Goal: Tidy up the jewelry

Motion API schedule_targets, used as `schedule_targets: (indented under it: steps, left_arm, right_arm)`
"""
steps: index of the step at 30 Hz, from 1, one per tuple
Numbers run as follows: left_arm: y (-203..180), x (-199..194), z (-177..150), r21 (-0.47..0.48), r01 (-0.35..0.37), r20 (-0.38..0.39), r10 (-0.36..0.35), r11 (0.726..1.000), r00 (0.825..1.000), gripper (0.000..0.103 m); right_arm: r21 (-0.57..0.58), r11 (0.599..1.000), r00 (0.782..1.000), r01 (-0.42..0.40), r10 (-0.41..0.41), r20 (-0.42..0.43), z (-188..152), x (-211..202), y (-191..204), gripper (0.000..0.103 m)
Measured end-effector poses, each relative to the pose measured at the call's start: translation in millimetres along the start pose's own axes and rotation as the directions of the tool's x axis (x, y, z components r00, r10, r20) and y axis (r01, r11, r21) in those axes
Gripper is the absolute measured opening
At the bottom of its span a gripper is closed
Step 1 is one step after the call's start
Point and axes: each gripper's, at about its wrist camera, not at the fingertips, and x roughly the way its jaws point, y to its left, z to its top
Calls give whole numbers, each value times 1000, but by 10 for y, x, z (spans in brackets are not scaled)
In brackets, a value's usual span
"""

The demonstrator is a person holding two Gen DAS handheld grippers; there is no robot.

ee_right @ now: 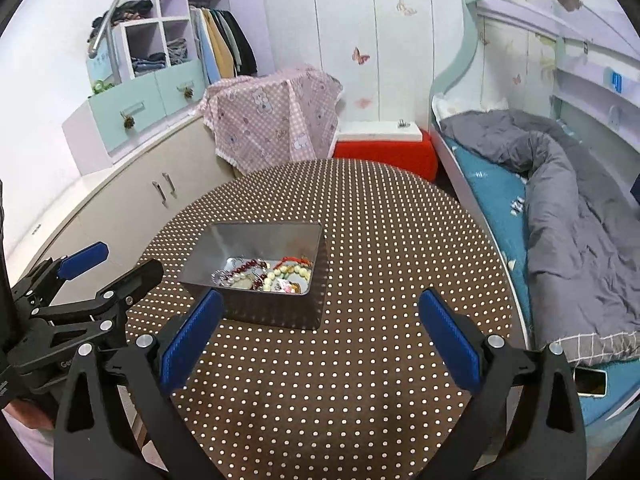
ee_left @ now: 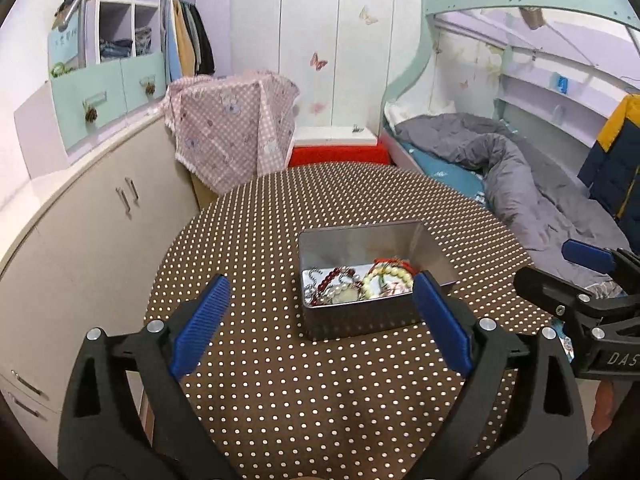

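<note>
An open metal tin stands on the round brown polka-dot table. Inside it lies a heap of jewelry: dark red beads, cream beads, a red cord, silver chain. My left gripper is open and empty, held above the table just in front of the tin. My right gripper is open and empty, in front of and to the right of the tin. Each gripper shows at the edge of the other's view.
A bed with a grey quilt runs along the right. A cream cabinet stands on the left. A pink cloth-covered box and a red stool stand behind the table. A phone lies on the bed edge.
</note>
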Motion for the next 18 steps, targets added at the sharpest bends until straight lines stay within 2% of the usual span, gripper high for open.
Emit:
schedule_targets:
  steps: [10,18]
  left_arm:
    - [-57,-396,88,-9,-22,104,23,1000,994,91]
    - [-130,-659,120,-8,-40,159,40,999,986,92]
  right_arm:
    - [-46,999,995,-3,8,96,45,-343,107,95]
    - [-72,997,987,-1,13,160,36,-549,194,95]
